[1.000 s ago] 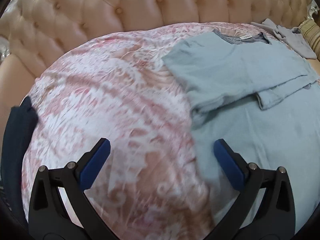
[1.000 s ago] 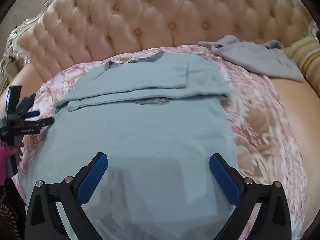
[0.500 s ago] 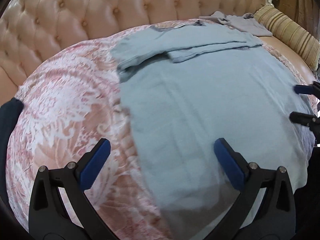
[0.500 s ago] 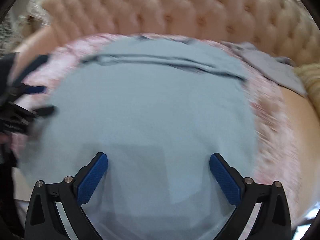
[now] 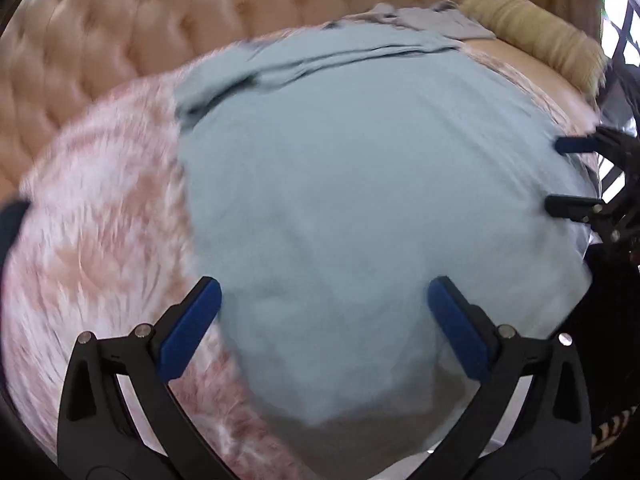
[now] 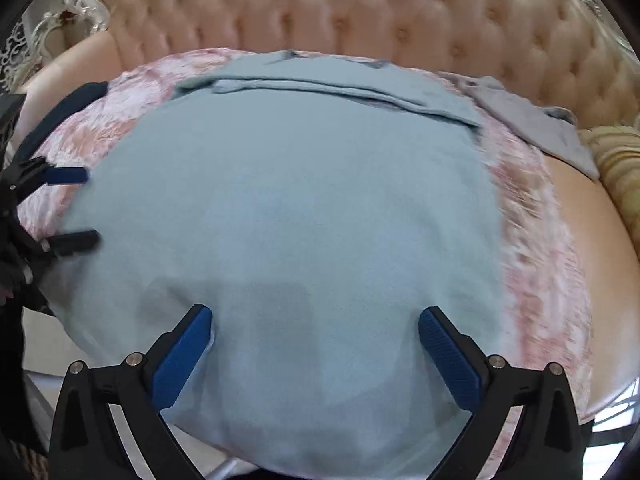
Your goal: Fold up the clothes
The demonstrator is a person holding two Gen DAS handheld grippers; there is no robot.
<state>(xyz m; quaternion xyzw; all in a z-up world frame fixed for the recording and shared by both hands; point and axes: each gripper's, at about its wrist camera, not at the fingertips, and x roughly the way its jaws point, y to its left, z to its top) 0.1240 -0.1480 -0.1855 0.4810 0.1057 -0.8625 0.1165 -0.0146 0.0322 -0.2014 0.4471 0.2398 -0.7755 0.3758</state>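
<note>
- Light blue shirt (image 6: 296, 208) spread flat on a pink patterned cover (image 6: 532, 240) over a sofa seat, sleeves already folded in across the top near the collar.
- Step in hand, by judgement: preparing the lengthwise fold, bottom hem to be lifted toward the collar.
- Left claw (image 5: 324, 312) wide apart, holding nothing, low over the near hem at the shirt's left part.
- Right claw (image 6: 316, 340) also wide apart and holding nothing, low over the near hem.
- Next move probably needs both claws lowered onto the hem, one near each corner, then closed on the cloth together.
- Hem itself hidden under the claws; contact with cloth impossible to confirm.
- Left view blurred; collar detail unclear.
- Grey cloth (image 6: 528, 116) farther right, partly cut off.
- Tufted sofa back (image 6: 360, 12) behind.
</note>
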